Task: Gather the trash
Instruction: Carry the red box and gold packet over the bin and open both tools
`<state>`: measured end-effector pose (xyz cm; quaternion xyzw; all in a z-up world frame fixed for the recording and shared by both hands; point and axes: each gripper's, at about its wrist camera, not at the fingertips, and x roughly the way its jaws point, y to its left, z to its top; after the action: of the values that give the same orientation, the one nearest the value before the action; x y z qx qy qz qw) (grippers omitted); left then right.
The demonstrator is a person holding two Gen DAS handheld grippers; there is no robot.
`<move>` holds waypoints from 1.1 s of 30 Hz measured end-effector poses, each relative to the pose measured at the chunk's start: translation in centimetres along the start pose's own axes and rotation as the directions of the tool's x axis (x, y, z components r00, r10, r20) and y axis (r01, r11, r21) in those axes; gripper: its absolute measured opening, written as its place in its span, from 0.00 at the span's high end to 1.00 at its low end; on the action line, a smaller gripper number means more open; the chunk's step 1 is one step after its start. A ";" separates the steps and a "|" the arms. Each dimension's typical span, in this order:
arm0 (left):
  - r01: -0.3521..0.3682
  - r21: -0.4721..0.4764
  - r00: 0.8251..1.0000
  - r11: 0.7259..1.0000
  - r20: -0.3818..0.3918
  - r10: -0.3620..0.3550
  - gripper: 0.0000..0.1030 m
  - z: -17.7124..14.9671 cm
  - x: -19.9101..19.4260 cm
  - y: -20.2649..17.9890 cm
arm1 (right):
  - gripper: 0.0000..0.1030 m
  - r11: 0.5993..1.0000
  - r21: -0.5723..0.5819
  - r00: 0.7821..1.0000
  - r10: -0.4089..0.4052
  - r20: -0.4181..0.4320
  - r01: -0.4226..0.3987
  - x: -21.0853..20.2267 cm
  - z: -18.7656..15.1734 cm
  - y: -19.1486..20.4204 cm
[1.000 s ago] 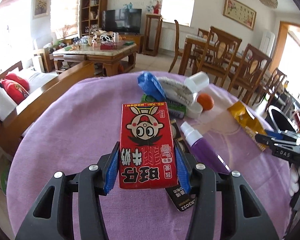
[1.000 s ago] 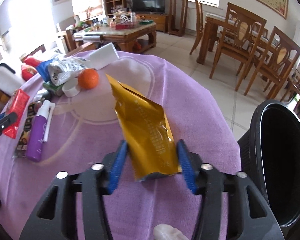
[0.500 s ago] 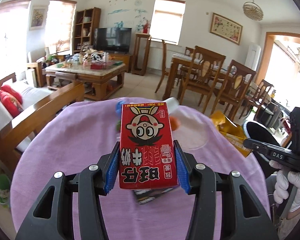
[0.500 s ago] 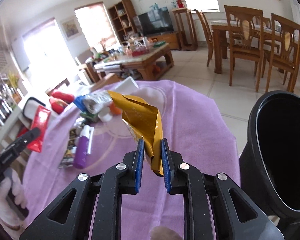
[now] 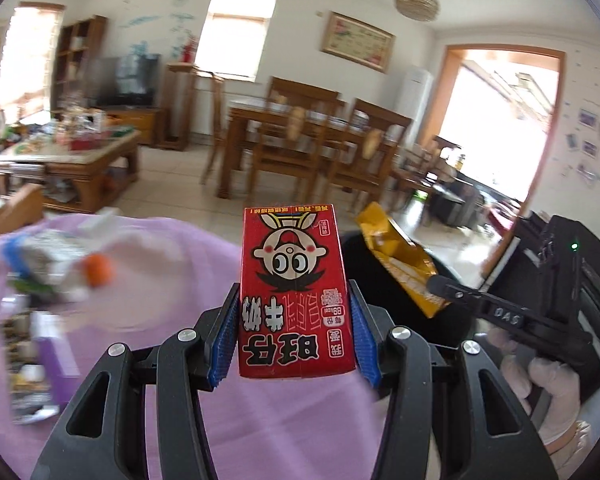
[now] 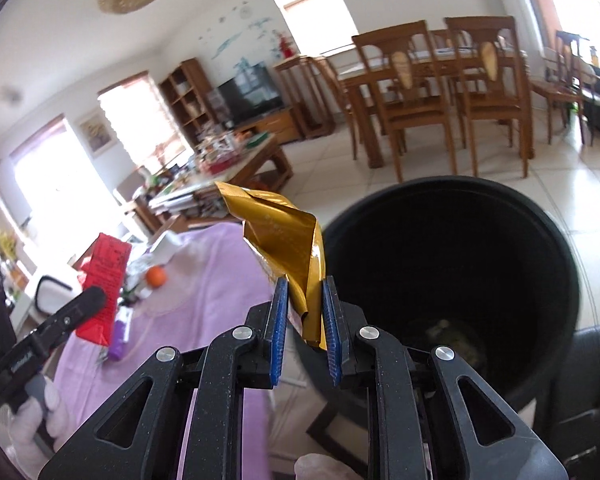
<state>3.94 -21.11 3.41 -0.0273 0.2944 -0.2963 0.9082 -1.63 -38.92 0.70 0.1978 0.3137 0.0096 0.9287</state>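
My left gripper (image 5: 294,320) is shut on a red milk carton (image 5: 294,300) and holds it above the purple table (image 5: 172,272), near its right edge. My right gripper (image 6: 305,320) is shut on a crumpled gold foil wrapper (image 6: 288,236) and holds it at the left rim of the black trash bin (image 6: 460,280). The wrapper (image 5: 400,260) and the right gripper also show in the left wrist view, over the dark bin (image 5: 360,256). The red carton (image 6: 104,280) also shows in the right wrist view at the left.
On the table lie an orange (image 5: 97,270), a purple bottle (image 6: 120,336), a blue-and-white bag (image 5: 40,252) and other packets. Wooden dining chairs (image 6: 412,92) and a coffee table (image 5: 68,160) stand on the tiled floor beyond.
Both grippers have swung right, away from the table's clutter toward the bin. The right gripper closed on the gold wrapper, lifted it, and now holds it at the bin's rim.
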 end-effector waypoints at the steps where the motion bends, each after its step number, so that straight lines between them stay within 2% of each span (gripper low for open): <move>1: 0.018 0.004 1.000 1.000 -0.010 -0.018 0.52 -0.2 0.9 -0.9 | 0.83 1.000 0.009 1.000 -0.016 0.005 0.016 -0.5 0.0 -1.3; 7: 0.109 0.020 0.990 0.994 -0.089 -0.106 0.52 -0.6 7.0 -5.3 | 0.82 0.996 0.064 0.998 -0.068 0.010 0.068 -1.2 -0.7 -6.5; 16: 0.142 0.024 0.973 0.990 -0.189 -0.135 0.52 -1.5 12.3 -7.4 | 0.82 0.991 0.102 0.996 -0.090 -0.005 0.090 -1.3 -2.3 -10.8; 27: 0.110 0.037 0.967 0.993 -0.236 -0.098 0.52 -1.7 14.0 -7.9 | 0.81 0.989 0.101 0.994 -0.110 -0.005 0.110 0.1 -2.5 -10.5; 32: 0.112 0.032 0.962 0.993 -0.255 -0.100 0.51 -1.8 14.2 -7.9 | 0.78 0.987 0.109 0.993 -0.119 -0.009 0.120 0.7 -2.1 -10.1; 33: 0.110 0.033 0.962 0.993 -0.255 -0.098 0.51 -1.8 14.1 -7.9 | 0.74 0.987 0.110 0.993 -0.121 -0.009 0.121 0.8 -2.1 -9.8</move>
<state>7.96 -35.20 -3.64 0.0165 0.3990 -0.3512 0.8469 -3.30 -47.09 -4.97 0.2293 0.3260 -0.0639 0.9149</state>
